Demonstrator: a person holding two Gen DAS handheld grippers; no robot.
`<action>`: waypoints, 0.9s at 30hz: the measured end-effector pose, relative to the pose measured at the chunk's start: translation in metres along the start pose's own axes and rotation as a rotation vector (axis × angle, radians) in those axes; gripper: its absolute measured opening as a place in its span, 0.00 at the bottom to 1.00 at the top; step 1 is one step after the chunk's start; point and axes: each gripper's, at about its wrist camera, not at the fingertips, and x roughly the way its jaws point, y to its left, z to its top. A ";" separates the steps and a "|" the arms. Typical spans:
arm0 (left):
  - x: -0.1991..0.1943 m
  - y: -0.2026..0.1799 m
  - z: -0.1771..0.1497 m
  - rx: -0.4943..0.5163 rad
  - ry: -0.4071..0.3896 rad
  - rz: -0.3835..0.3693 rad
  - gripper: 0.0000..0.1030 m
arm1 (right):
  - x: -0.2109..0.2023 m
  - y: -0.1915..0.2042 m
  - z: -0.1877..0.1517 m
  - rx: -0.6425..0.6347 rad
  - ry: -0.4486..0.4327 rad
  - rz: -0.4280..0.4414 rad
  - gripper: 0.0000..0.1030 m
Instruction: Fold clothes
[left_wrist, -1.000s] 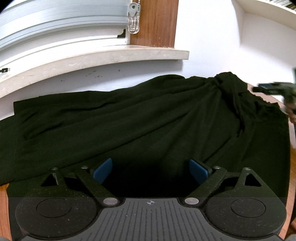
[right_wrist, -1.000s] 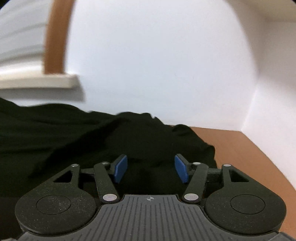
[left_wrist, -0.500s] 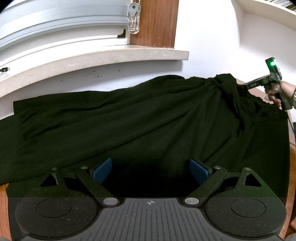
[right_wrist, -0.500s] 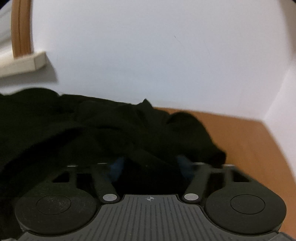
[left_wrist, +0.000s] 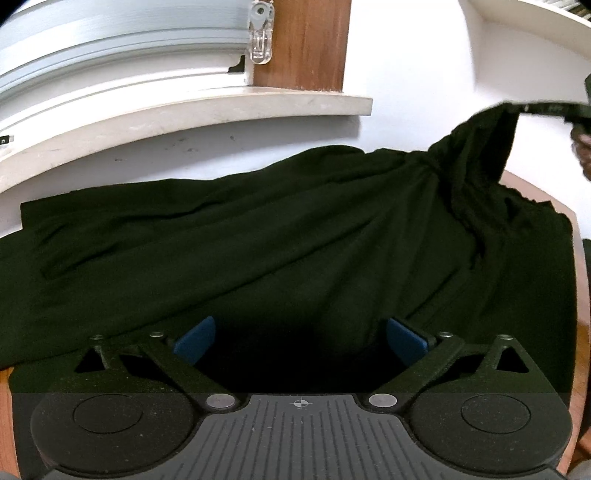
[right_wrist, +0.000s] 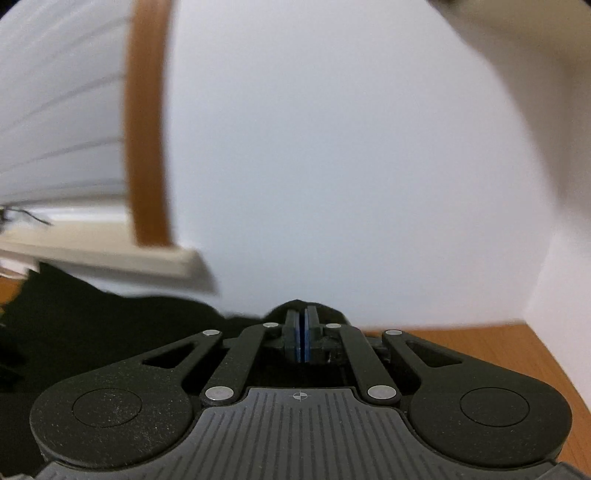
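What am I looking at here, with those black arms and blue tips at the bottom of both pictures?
There is no robot here: a person holds a hand tool with two fingers in each hand, and a wide-angle camera on each tool looks forward along its fingers.

In the left tool's picture, the left gripper has its blue pads far apart and opening slightly, pressing on nothing. Before it a large black garment lies spread over a wooden table, under a pale window sill.

At the far right of that picture, the other tool pulls one end of the garment up off the table.

In the right tool's picture, the right gripper has its blue pads shut together, with black cloth bunched at their tips.
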 end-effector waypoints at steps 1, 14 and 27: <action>0.000 0.000 0.000 -0.002 -0.001 -0.002 0.97 | -0.002 0.013 0.007 -0.013 -0.014 0.029 0.03; -0.002 -0.002 0.001 -0.003 0.000 -0.003 0.98 | 0.029 0.159 0.015 -0.152 0.003 0.269 0.21; -0.002 -0.006 0.001 -0.001 -0.001 0.003 1.00 | -0.007 0.062 -0.098 0.122 -0.061 -0.100 0.50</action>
